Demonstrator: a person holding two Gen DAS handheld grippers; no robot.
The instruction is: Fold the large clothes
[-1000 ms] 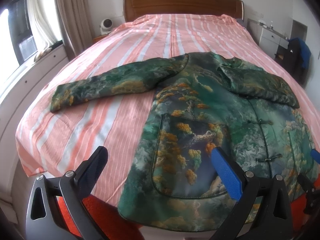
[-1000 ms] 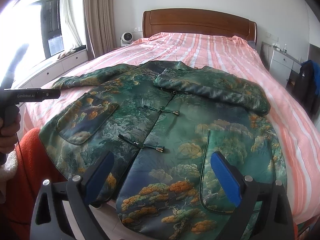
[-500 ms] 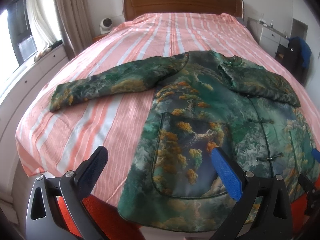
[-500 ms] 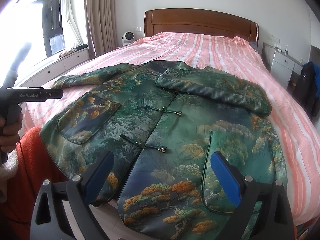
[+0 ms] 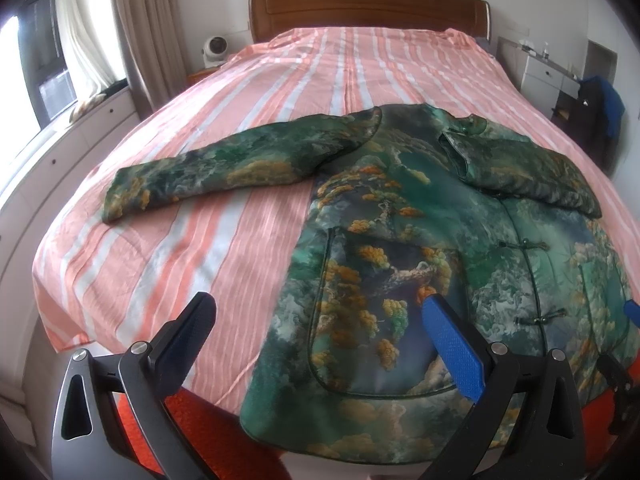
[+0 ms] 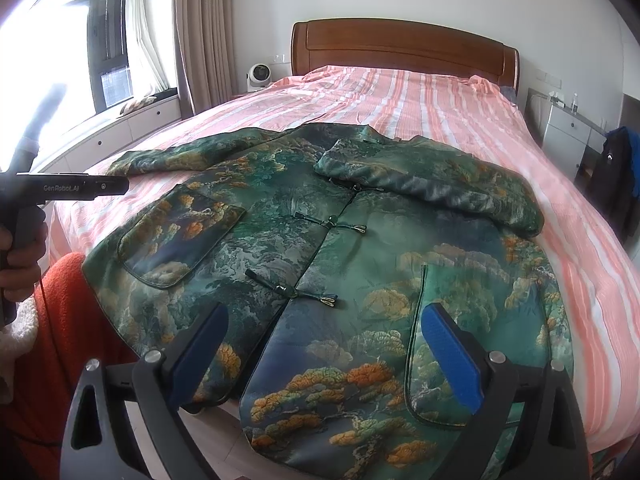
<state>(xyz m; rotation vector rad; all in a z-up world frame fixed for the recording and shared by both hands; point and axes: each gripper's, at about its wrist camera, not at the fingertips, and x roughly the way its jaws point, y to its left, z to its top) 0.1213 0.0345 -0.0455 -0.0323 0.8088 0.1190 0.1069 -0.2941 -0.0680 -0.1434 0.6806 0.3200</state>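
Jacket [image 6: 320, 240]: dark green brocade, orange-gold tree and cloud pattern. Bedspread [image 5: 320, 80]: salmon-pink with white stripes. Headboard [image 6: 400, 44]: reddish-brown wood. Gripper pads [image 6: 452, 360]: blue. Curtain [image 6: 204, 40]: beige.

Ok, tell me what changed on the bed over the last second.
Almost nothing. The right gripper drifted slightly, so its view shifted a touch; nothing was grasped or released. The left gripper stayed open and hovering, and the green jacket lies as before, one sleeve out, the other folded across.
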